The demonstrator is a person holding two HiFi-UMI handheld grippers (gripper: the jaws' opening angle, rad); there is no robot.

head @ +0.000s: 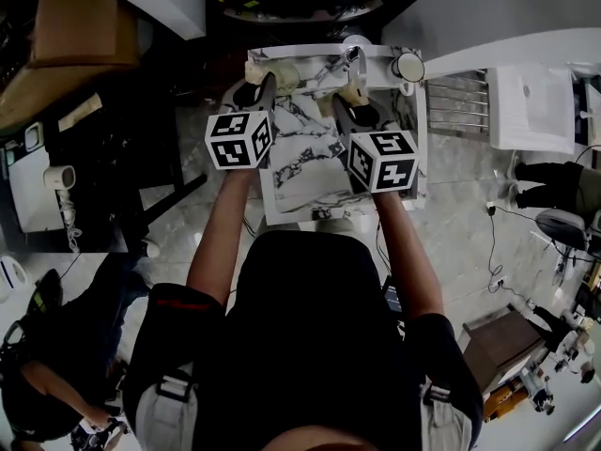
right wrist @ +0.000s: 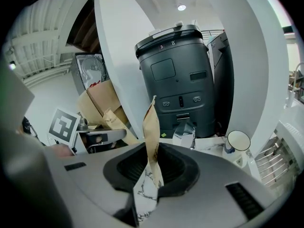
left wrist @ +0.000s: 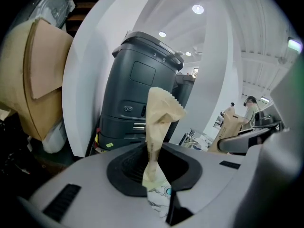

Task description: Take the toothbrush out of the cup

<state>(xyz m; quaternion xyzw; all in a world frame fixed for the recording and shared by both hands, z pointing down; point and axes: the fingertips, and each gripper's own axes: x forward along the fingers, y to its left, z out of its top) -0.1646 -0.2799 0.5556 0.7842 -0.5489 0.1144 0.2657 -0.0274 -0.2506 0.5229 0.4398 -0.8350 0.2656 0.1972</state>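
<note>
At the left of the marble counter (head: 300, 181), the left tool (head: 261, 87) is clamped on a crumpled brown paper packet (left wrist: 159, 115) that stands up from between its jaws. Just right of it, the right tool (head: 355, 97) pinches a flat brown paper packet (right wrist: 152, 132), held edge-on and upright. The white cup (head: 408, 67) stands at the counter's upper right corner, apart from both tools; no view shows whether either packet holds the toothbrush.

Showing what looks like an 8 atop the dark grey machine (right wrist: 178, 80); displaying black-and-white square markers on the left cube (head: 239, 139) and right cube (head: 383, 161); leaving print on the brown packet (right wrist: 152, 127) unreadably small.
</note>
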